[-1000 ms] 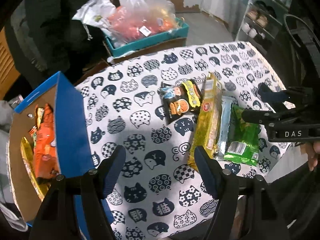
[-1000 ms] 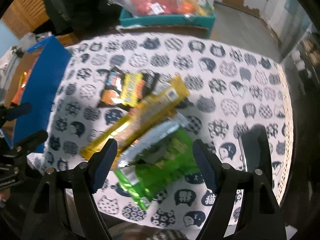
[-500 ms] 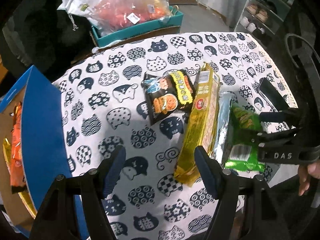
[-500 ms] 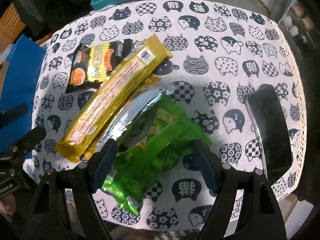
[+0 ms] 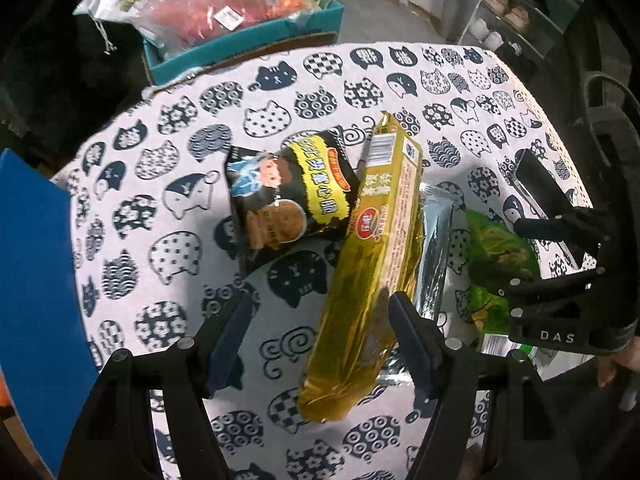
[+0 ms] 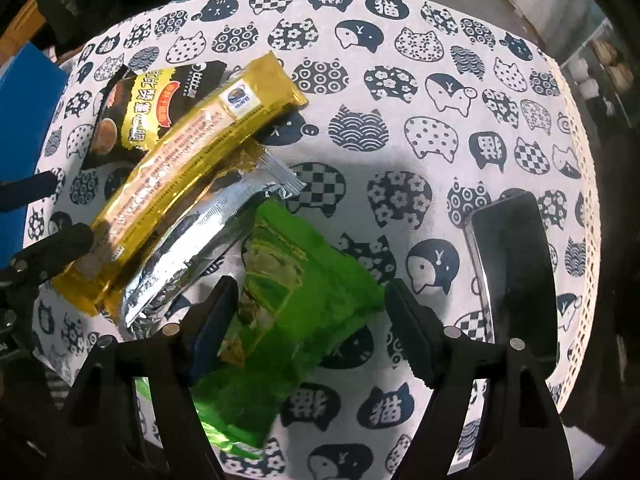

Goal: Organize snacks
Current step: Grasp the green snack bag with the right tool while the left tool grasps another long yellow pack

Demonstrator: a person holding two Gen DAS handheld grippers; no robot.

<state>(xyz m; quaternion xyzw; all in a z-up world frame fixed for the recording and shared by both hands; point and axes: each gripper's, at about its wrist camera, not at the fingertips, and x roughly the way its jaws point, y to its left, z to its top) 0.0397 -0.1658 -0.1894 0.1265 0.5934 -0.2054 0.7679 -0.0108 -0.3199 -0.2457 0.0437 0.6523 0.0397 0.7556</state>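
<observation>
A long gold snack pack [image 5: 376, 264] lies on the cat-print tablecloth [image 5: 160, 208], overlapping a black snack bag [image 5: 288, 196] on its left and a silver pack [image 5: 434, 256] on its right. A green bag [image 6: 296, 308] lies beside the silver pack [image 6: 200, 248]. My left gripper [image 5: 320, 332] is open, its right finger over the gold pack's near end. My right gripper [image 6: 308, 320] is open, its jaws either side of the green bag. The gold pack [image 6: 192, 164] and black bag [image 6: 140, 116] also show in the right wrist view.
A blue box wall [image 5: 36, 304] stands at the left table edge. A black phone [image 6: 512, 268] lies right of the green bag. A teal box [image 5: 248, 40] with bagged goods sits behind the table. Shelves [image 5: 516, 8] stand at far right.
Both grippers have moved in lower and closer to the snacks. The left now reaches the gold pack's near end; the right now straddles the green bag. Both stay open.
</observation>
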